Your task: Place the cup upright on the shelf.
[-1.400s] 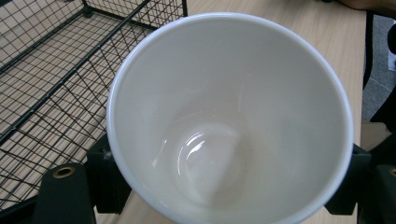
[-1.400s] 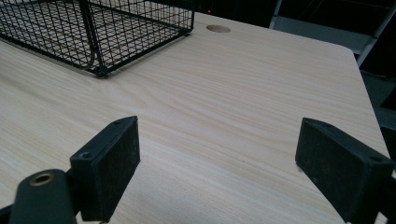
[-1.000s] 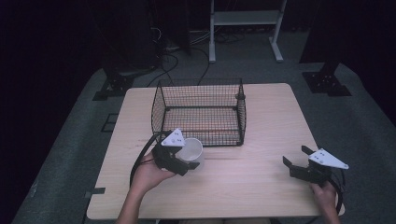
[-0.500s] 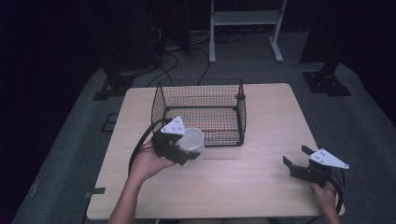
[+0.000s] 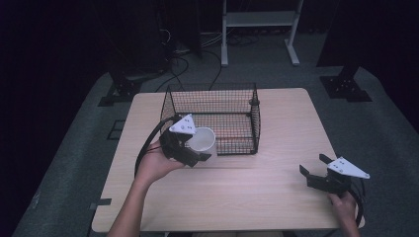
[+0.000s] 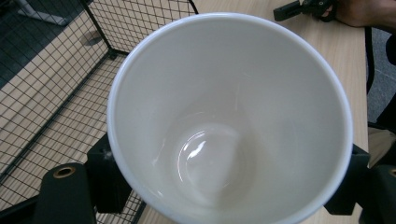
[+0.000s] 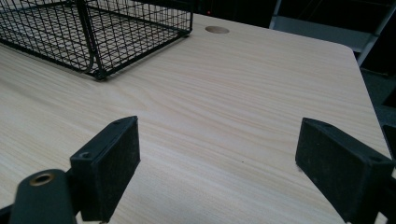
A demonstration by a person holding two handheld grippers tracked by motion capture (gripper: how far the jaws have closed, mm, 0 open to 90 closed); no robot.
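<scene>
A white cup (image 5: 202,141) is held in my left gripper (image 5: 193,148), raised at the front left corner of the black wire basket (image 5: 212,98). In the left gripper view the cup (image 6: 229,116) is empty, its mouth facing the camera, with both jaws pressed on its sides and the basket (image 6: 56,79) below and to the left. My right gripper (image 5: 312,168) rests low at the table's front right, open with nothing between its jaws. In the right gripper view the basket (image 7: 93,32) stands at the upper left.
The light wooden table (image 5: 276,192) has bare surface between the two grippers and right of the basket. A white metal stand (image 5: 259,19) and cables lie on the dark floor beyond the far edge. The right gripper (image 6: 303,7) and hand show far off in the left gripper view.
My left gripper has carried the cup up and toward the basket's front left corner. The right gripper has stayed where it was.
</scene>
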